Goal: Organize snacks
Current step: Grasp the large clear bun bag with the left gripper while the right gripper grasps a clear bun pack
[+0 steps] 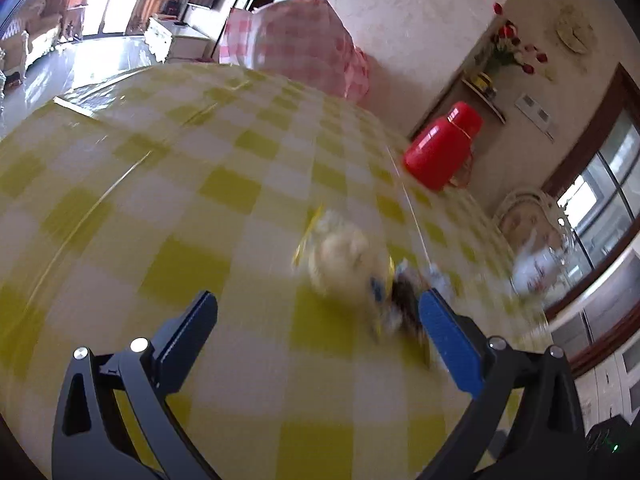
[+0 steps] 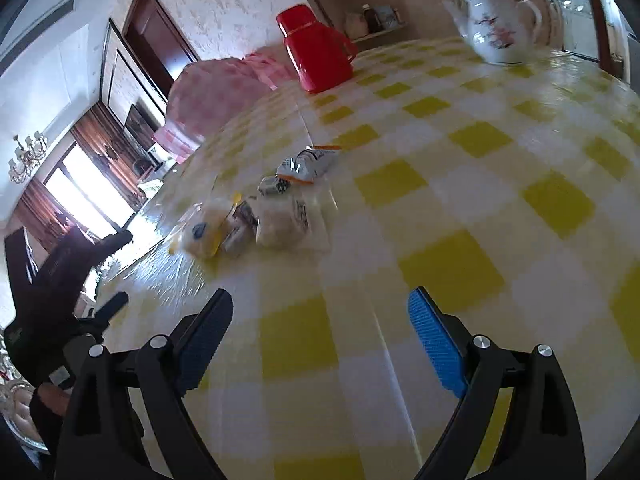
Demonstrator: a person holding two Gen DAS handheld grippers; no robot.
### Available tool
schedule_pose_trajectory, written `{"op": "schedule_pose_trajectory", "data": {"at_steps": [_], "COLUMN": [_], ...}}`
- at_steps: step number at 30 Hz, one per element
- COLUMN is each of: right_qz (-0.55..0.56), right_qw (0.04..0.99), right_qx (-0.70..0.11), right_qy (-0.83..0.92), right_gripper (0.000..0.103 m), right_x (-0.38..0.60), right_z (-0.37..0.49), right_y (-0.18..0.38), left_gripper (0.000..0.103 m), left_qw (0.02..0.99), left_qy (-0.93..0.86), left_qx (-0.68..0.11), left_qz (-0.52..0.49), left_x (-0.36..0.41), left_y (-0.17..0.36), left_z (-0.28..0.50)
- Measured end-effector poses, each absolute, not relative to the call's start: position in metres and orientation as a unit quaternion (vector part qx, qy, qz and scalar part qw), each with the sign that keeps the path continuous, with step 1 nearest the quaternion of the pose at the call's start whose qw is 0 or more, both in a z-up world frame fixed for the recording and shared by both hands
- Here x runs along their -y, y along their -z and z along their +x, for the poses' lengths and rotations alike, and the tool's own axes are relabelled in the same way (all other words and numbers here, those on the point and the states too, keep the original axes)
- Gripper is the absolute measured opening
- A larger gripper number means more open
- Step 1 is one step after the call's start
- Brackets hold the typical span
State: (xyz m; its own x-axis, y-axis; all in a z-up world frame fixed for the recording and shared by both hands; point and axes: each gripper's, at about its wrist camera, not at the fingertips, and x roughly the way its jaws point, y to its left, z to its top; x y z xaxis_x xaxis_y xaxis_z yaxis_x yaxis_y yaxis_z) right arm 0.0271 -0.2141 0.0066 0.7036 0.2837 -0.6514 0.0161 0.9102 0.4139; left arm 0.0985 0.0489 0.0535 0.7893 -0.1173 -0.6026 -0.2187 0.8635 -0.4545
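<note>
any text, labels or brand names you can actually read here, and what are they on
None is readable.
White wrapper: dark print, too blurred.
Clear packet: a printed label at one edge, too small.
Yellow-edged packet: a blue emblem, no legible words.
Red flask and teapot: no lettering, only a flower pattern on the teapot.

Each wrist view looks forward and downward past its own claw at the checked table (image 2: pixel 460 184); both share the snack packets (image 2: pixel 276 200) ahead and red flask (image 1: pixel 440 152) beyond.

Snack packets (image 2: pixel 260 208) clustered flat on checked tablecloth (image 2: pixel 460 200); striped one (image 2: pixel 310 162) farthest.
</note>
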Motion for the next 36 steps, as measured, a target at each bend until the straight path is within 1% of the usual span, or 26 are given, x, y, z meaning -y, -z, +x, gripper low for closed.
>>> {"op": "schedule_pose_trajectory", "data": {"at_steps": [4,6,10,16,17,19,20,21,22,23,28,36], "right_qz": [0.177,0.169,0.144,0.084,0.07,0.053,0.049,0.043,0.033,0.016,0.029,0.05], "right_qw": [0.901,0.899,0.898,0.896,0.898,0.902,0.904,0.908,0.912,0.915,0.921,0.918], "right_qx": [-0.389,-0.396,-0.41,-0.431,-0.431,-0.426,-0.422,-0.415,-0.409,-0.403,-0.389,-0.393], "right_qy": [-0.078,-0.081,-0.072,-0.059,-0.053,-0.042,-0.04,-0.034,-0.028,-0.015,-0.008,-0.009], "right_gripper": [0.087,0.087,0.087,0.087,0.084,0.063,0.05,0.044,0.04,0.039,0.038,0.038], "right_x": [0.196,0.188,0.176,0.16,0.157,0.155,0.157,0.159,0.159,0.16,0.17,0.177], "right_z": [0.072,0.086,0.114,0.129,0.13,0.13,0.128,0.125,0.124,0.121,0.115,0.114], "right_y": [-0.003,-0.003,0.0,0.005,0.005,0.005,0.003,0.001,0.0,-0.002,-0.005,-0.004], "left_gripper": [0.101,0.101,0.101,0.101,0.101,0.101,0.101,0.101,0.101,0.101,0.101,0.101], "left_qw": [0.911,0.917,0.914,0.917,0.914,0.91,0.909,0.909,0.909,0.91,0.91,0.896], "left_qy": [-0.037,-0.036,-0.017,0.005,0.009,0.013,0.014,0.014,0.015,0.014,0.022,0.031], "left_qx": [-0.312,-0.308,-0.334,-0.354,-0.361,-0.372,-0.376,-0.38,-0.381,-0.381,-0.388,-0.438], "left_qz": [-0.266,-0.25,-0.231,-0.185,-0.183,-0.181,-0.179,-0.173,-0.168,-0.162,-0.143,-0.063], "left_x": [-0.054,-0.053,-0.05,-0.04,-0.039,-0.038,-0.037,-0.036,-0.035,-0.034,-0.031,-0.004], "left_y": [-0.052,-0.049,-0.039,-0.035,-0.033,-0.029,-0.028,-0.028,-0.029,-0.03,-0.032,-0.014], "left_z": [0.14,0.16,0.193,0.21,0.212,0.215,0.216,0.217,0.216,0.216,0.214,0.221]}}
